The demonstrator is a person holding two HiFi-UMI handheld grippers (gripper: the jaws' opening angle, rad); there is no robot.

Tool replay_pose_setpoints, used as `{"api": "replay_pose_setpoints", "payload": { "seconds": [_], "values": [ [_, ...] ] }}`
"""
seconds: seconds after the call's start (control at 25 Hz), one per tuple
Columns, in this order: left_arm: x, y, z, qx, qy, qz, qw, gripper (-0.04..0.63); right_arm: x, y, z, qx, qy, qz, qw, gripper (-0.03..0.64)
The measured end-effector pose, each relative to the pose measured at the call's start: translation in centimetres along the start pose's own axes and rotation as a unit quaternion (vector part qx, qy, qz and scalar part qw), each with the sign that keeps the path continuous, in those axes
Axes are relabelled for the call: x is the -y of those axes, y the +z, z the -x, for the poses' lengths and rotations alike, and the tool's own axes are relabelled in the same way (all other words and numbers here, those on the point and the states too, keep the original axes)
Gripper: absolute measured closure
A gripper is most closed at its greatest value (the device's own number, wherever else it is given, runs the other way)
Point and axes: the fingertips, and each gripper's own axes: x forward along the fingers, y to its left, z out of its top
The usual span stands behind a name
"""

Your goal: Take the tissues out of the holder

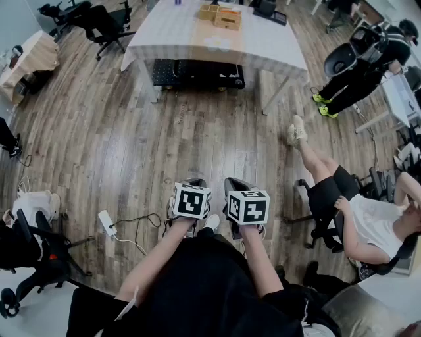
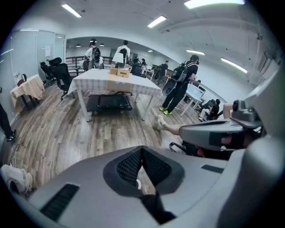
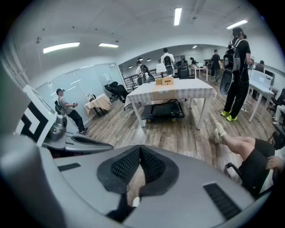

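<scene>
left gripper and right gripper are both closed tip to tip, with nothing between the jaws. you hold them side by side low in front of you, angled down at the wood floor. task looks not started: no tissues or holder near you. only candidate is the tan boxes on the checked tabletop, well across the room; can't tell if one is the holder. approach, reach and pull are all left.
</scene>
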Motion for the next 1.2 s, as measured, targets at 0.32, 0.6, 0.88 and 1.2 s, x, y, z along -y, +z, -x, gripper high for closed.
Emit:
{"api": "replay_pose_setpoints", "payload": {
  "seconds": [0.32,0.6,0.88,1.2],
  "values": [
    [-0.9,-0.7,0.7,-0.005,-0.017,-0.018,0.9997,0.595,-0.8,-0.6,1.5,0.028,-0.023,-0.043,0.998,0.603],
    [1.7,0.0,-1.0,-0.018,-0.036,-0.037,0.9985,0.595,0.8,-1.2,1.7,0.032,-0.021,-0.055,0.998,0.603],
    [3.9,3.3,-3.8,-0.016,-0.021,-0.037,0.9990,0.595,4.6,0.8,1.3,0.037,0.003,-0.053,0.998,0.601],
    [2.6,6.4,-6.1,-0.024,-0.004,-0.007,0.9997,0.595,7.3,4.1,-1.7,0.029,0.024,-0.048,0.998,0.601]
  ]
}}
